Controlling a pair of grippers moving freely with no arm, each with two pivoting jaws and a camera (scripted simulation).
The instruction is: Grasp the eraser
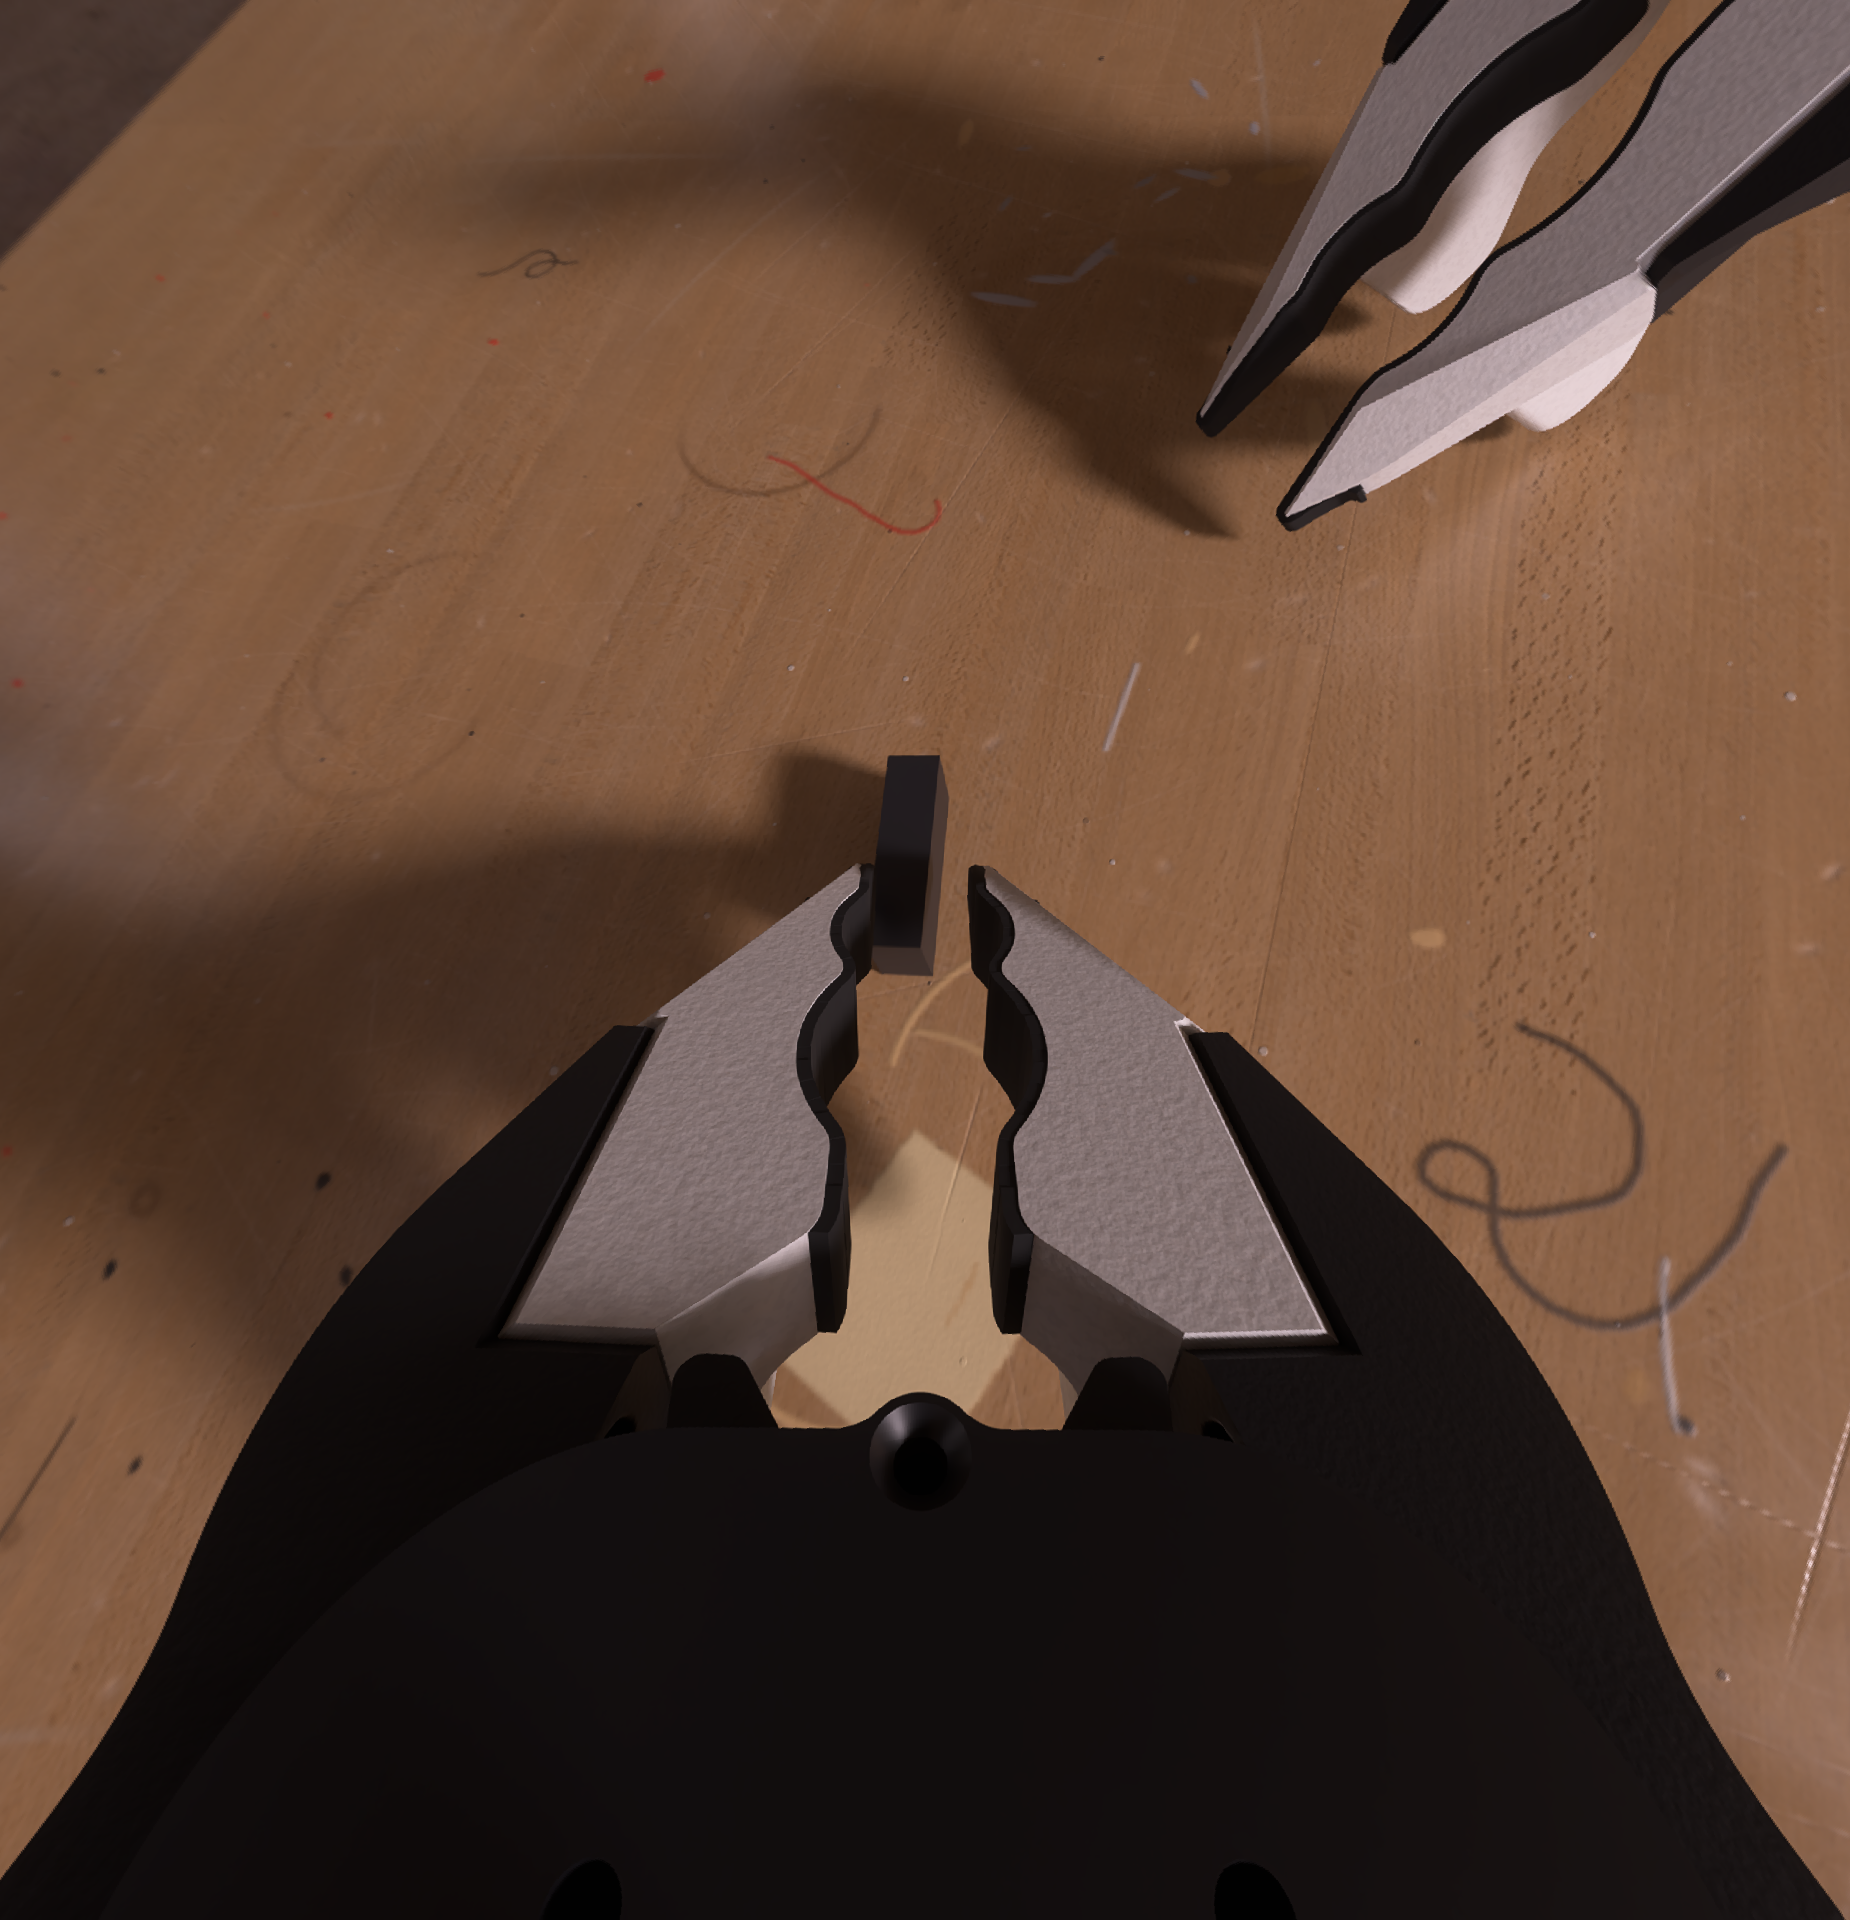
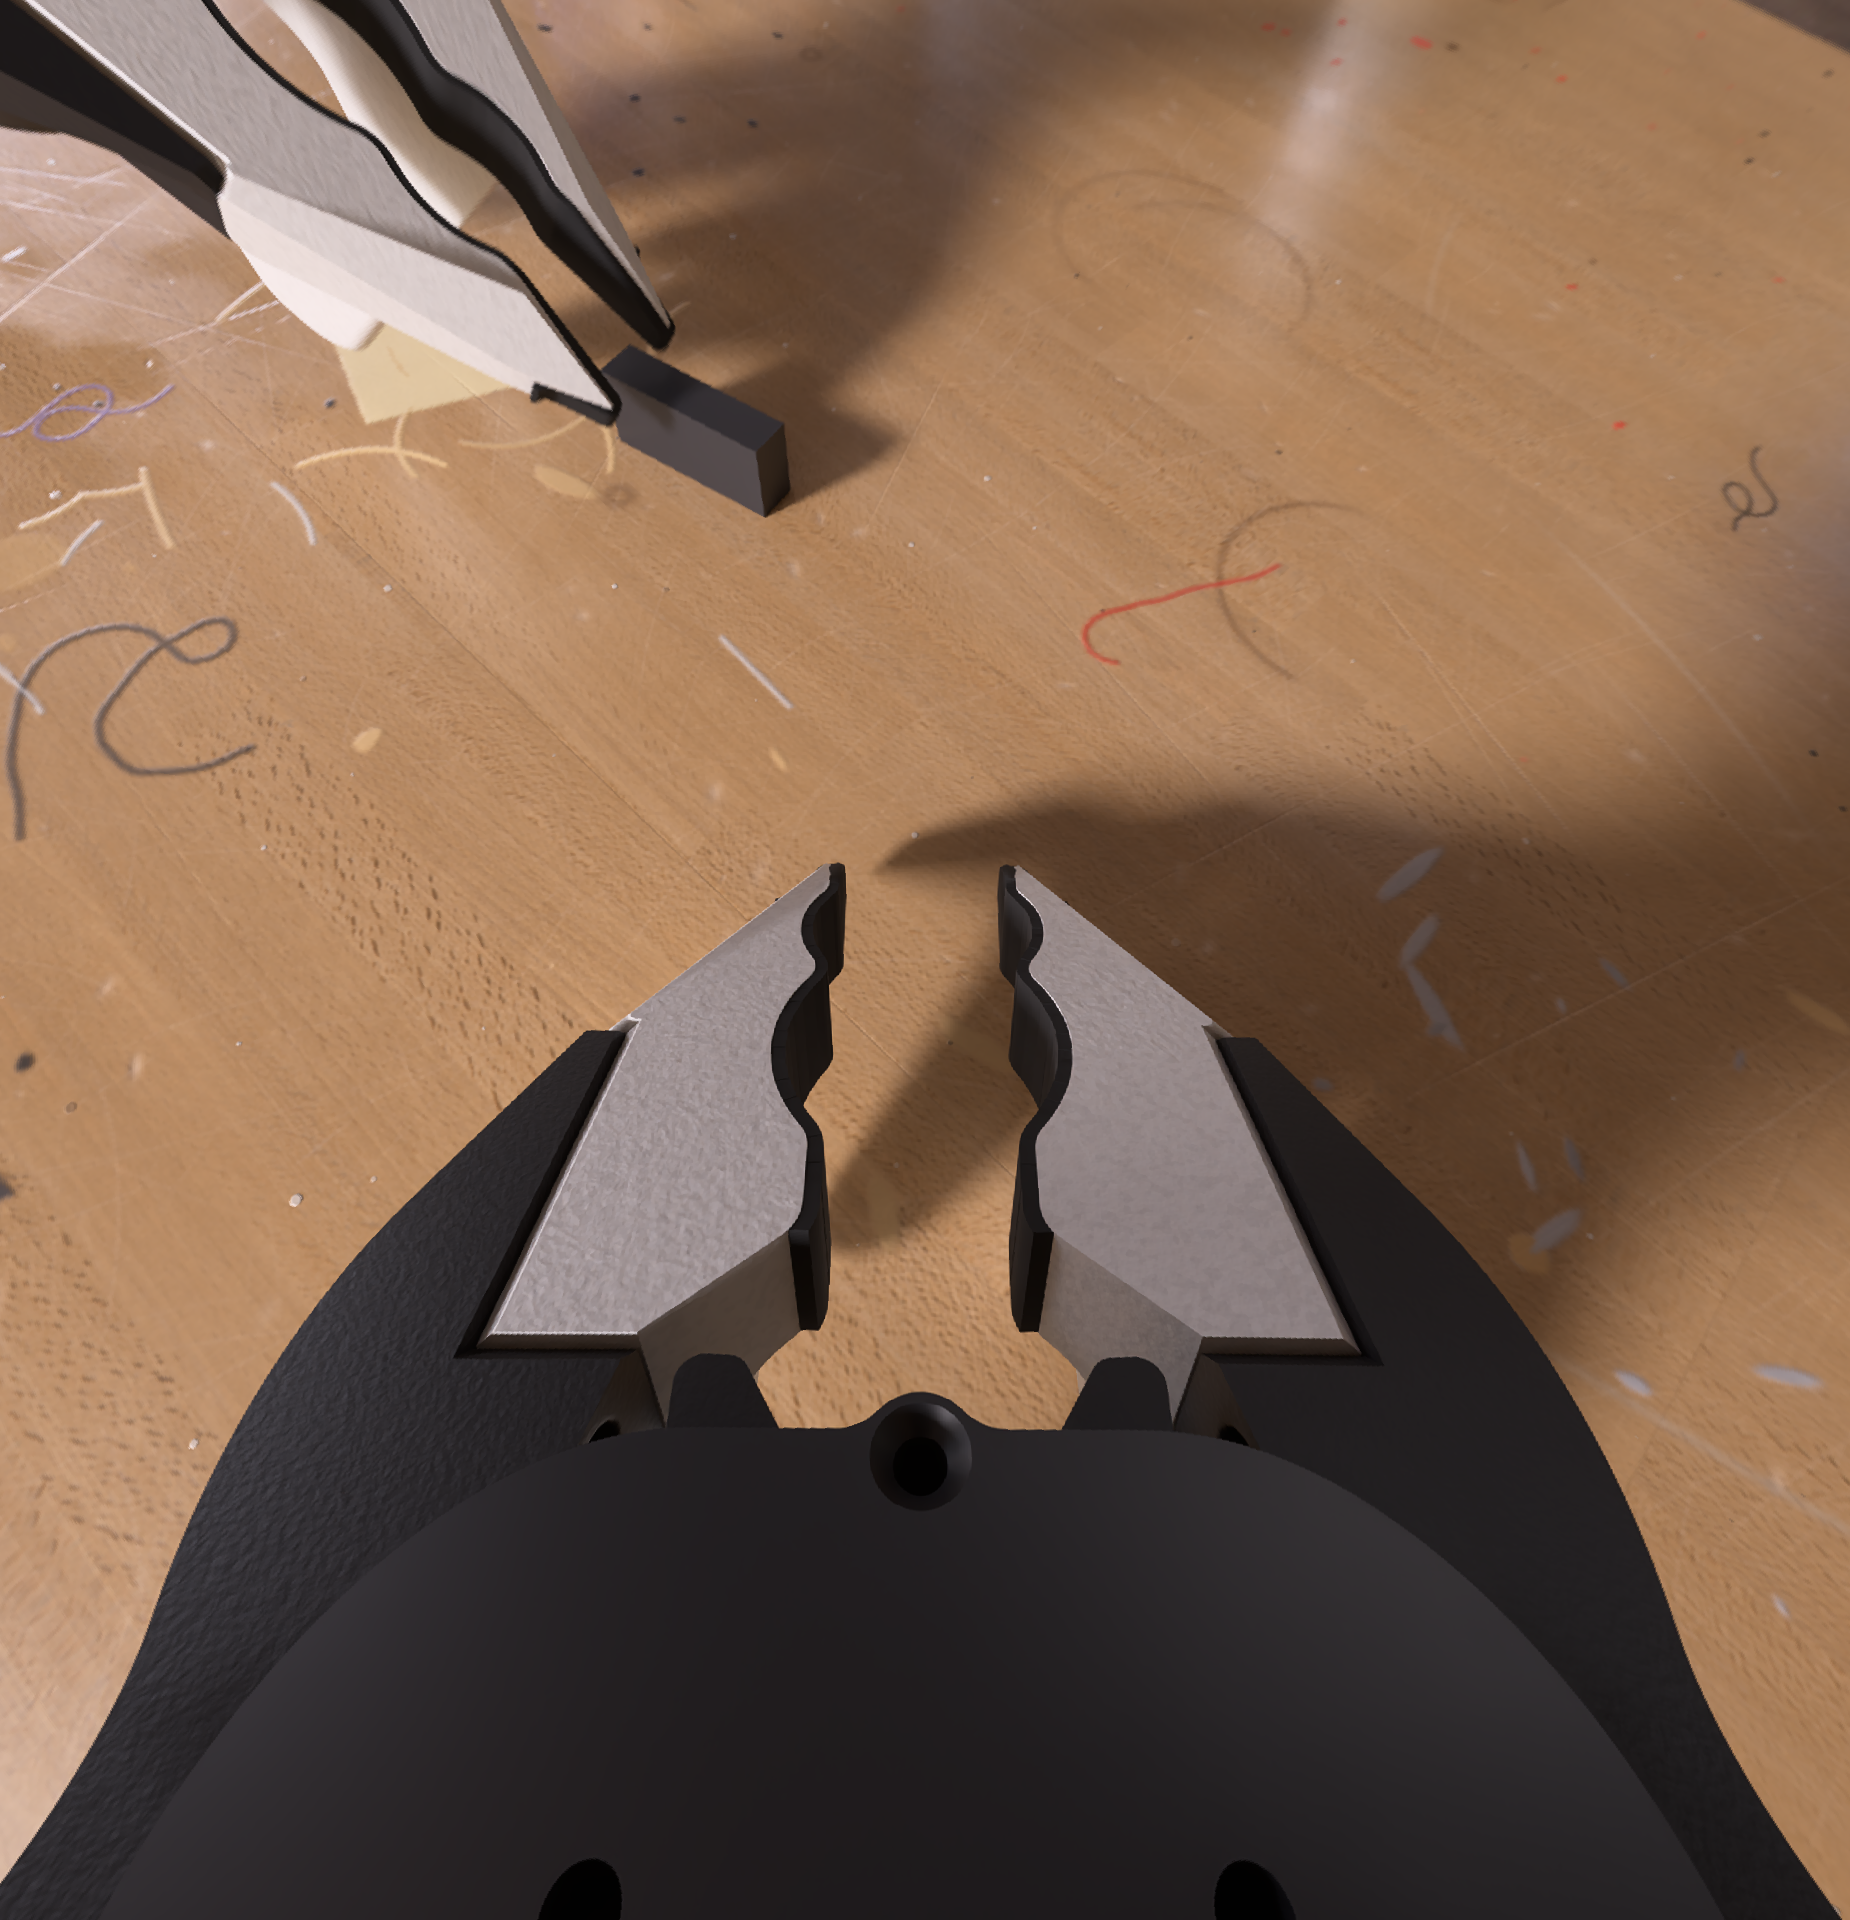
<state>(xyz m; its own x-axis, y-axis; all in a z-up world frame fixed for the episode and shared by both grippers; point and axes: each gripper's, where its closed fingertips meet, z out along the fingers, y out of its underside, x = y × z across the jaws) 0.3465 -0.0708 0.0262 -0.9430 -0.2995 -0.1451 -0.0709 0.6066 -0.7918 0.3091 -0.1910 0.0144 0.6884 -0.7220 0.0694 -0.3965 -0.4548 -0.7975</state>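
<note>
The eraser (image 1: 910,852) is a small black block standing on its long edge on the wooden table (image 1: 485,623). My left gripper (image 1: 919,875) is open, with its fingertips on either side of the eraser's near end. The left pad touches the eraser and a thin gap shows at the right pad. In the right wrist view the eraser (image 2: 708,436) sticks out past the left gripper's (image 2: 635,372) tips at the upper left. My right gripper (image 2: 921,873) is open and empty above bare table, well away from the eraser. It also shows in the left wrist view (image 1: 1253,468) at the upper right.
The tabletop (image 2: 1108,416) is scratched and marked with pen scribbles and paint flecks. A pale tan patch (image 1: 921,1288) lies under the left gripper. The table's left edge (image 1: 59,208) runs diagonally at the upper left of the left wrist view.
</note>
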